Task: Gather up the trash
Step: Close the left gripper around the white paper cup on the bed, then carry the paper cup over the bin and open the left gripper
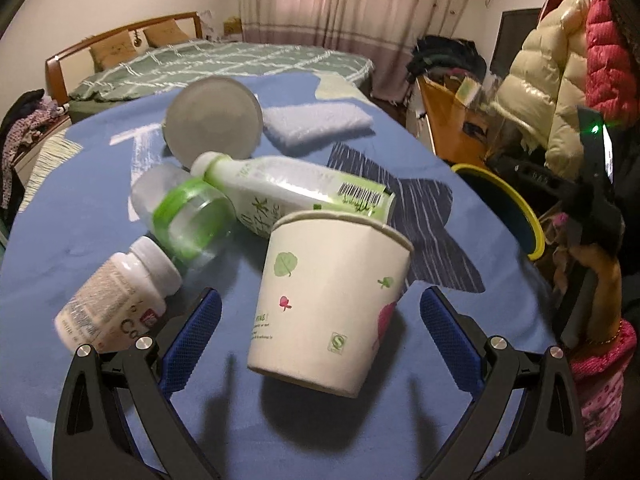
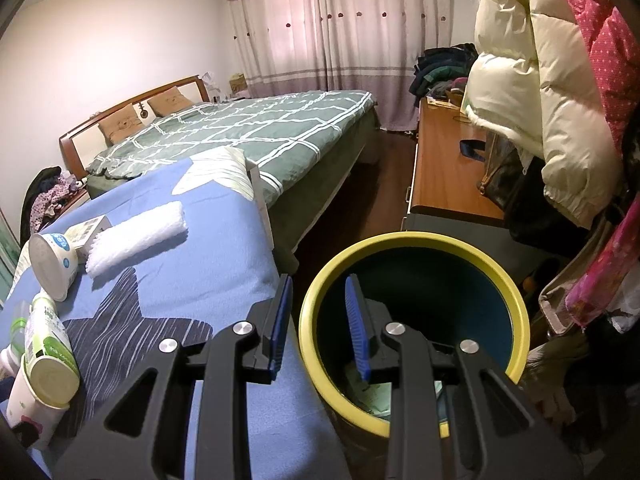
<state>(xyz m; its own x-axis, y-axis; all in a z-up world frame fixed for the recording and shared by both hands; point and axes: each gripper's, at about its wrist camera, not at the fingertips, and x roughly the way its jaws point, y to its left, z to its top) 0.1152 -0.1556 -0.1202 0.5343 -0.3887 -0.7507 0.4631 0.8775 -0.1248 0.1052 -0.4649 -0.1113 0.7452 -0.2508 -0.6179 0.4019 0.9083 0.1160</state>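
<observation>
A white paper cup [image 1: 328, 300] with leaf prints stands tilted on the blue cloth, between the wide-apart blue pads [image 1: 192, 340] of my left gripper [image 1: 320, 340]; they do not touch it. Behind it lie a white-and-green bottle [image 1: 288, 188], a clear bottle with a green label [image 1: 188, 216] and a white pill bottle [image 1: 116, 296]. My right gripper [image 2: 318, 320] hangs at the near rim of the yellow-rimmed bin [image 2: 420, 240], one finger outside and one inside, jaws narrowly apart with nothing pressed. Some trash lies in the bin's bottom.
A round white tub [image 1: 214, 120] and a folded white towel [image 1: 316, 120] lie farther back on the table [image 1: 80, 208]. The bin [image 1: 520, 208] stands off its right edge. Hanging jackets [image 2: 540, 100], a wooden desk [image 2: 440, 168] and a bed [image 2: 260, 128] surround it.
</observation>
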